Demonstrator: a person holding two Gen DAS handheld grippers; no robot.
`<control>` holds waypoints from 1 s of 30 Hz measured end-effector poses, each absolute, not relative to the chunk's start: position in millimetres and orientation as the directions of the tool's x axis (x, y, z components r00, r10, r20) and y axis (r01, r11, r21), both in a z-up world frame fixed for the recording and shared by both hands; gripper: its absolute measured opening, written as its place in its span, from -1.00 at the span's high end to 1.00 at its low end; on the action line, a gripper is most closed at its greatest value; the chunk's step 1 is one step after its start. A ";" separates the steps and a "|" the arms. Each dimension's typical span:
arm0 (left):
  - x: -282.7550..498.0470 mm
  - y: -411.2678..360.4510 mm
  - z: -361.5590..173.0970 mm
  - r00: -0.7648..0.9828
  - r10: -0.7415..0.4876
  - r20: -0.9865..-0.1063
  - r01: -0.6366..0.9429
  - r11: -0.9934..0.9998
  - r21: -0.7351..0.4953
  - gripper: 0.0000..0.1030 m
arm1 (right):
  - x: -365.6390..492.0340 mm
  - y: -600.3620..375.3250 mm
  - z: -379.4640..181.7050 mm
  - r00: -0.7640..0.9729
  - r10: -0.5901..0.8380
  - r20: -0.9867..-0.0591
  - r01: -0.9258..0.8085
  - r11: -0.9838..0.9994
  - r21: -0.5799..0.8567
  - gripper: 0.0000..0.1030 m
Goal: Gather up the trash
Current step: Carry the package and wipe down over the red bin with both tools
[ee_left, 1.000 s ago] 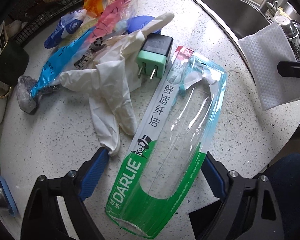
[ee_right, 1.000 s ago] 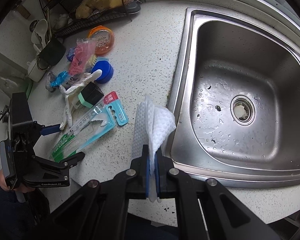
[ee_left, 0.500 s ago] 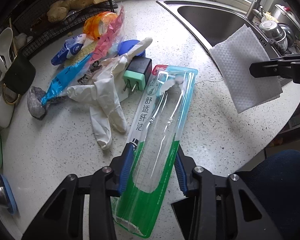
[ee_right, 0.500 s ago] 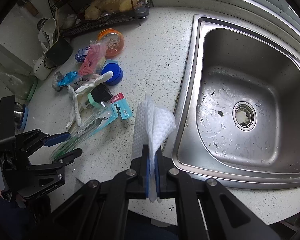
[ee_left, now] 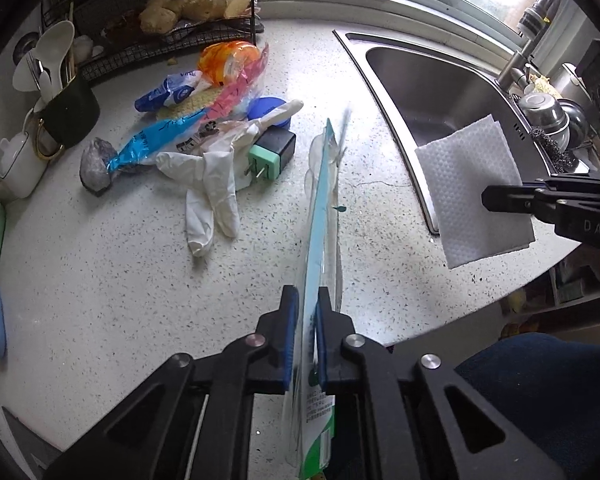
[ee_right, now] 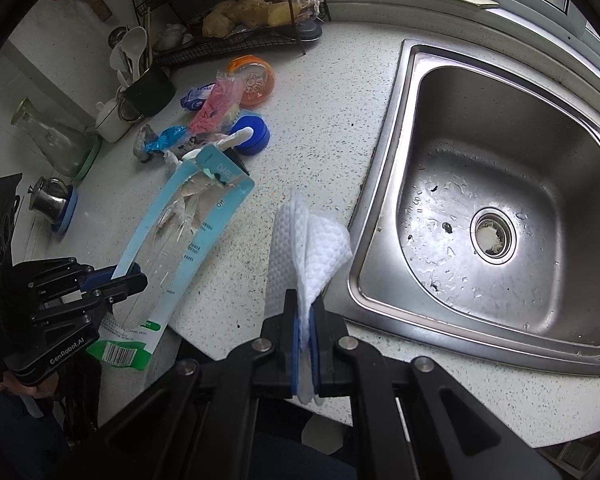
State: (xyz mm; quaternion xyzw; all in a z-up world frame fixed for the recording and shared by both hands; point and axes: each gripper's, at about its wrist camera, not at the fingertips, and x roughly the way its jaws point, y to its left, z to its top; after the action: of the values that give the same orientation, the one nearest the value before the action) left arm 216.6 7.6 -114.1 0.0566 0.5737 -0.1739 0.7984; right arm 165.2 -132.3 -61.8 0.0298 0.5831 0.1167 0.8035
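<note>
My left gripper (ee_left: pixel 307 312) is shut on an empty toothbrush package (ee_left: pixel 325 216), clear plastic on a blue and green card, lifted edge-on above the speckled counter (ee_left: pixel 100 280). From the right wrist view the same package (ee_right: pixel 188 224) hangs tilted from the left gripper (ee_right: pixel 130 276). My right gripper (ee_right: pixel 305 312) is shut on a folded white paper towel (ee_right: pixel 300 240), held over the counter's front edge beside the sink; that towel (ee_left: pixel 476 192) also shows in the left wrist view. On the counter lie a white glove (ee_left: pixel 208 184), a blue wrapper (ee_left: pixel 152 144) and a pink bag (ee_left: pixel 236 92).
A green-faced plug adapter (ee_left: pixel 272 156), a blue lid (ee_left: pixel 268 110) and an orange lid (ee_left: pixel 228 60) sit among the litter. A steel sink (ee_right: pixel 500 208) is on the right. A wire rack (ee_left: pixel 160 36), a dark utensil cup (ee_left: pixel 70 114) and a white teapot (ee_left: pixel 18 164) stand at the back left.
The left gripper's fingers closed onto the toothbrush package and raised it off the counter, turning it on edge. The right gripper kept its hold on the paper towel and shifted slightly.
</note>
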 end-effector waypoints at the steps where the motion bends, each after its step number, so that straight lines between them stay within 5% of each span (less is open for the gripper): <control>1: 212.9 7.0 -113.8 0.283 -0.205 -0.937 0.337 0.936 -0.103 0.85 | 162.6 -132.6 -60.5 0.295 0.227 -0.928 -0.161 0.969 0.186 0.92; 30: 11.7 -110.1 -102.5 0.287 -0.134 -0.949 0.226 0.972 -0.069 0.85 | -2.1 -184.3 -62.1 0.264 0.326 -0.908 -0.345 0.911 0.227 0.92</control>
State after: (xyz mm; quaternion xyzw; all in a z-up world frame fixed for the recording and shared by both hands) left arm 11.7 -110.1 -102.5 0.0393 0.5866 -0.1122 0.8011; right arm -2.1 -184.3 -62.1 -0.0084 0.5689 0.2108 0.7948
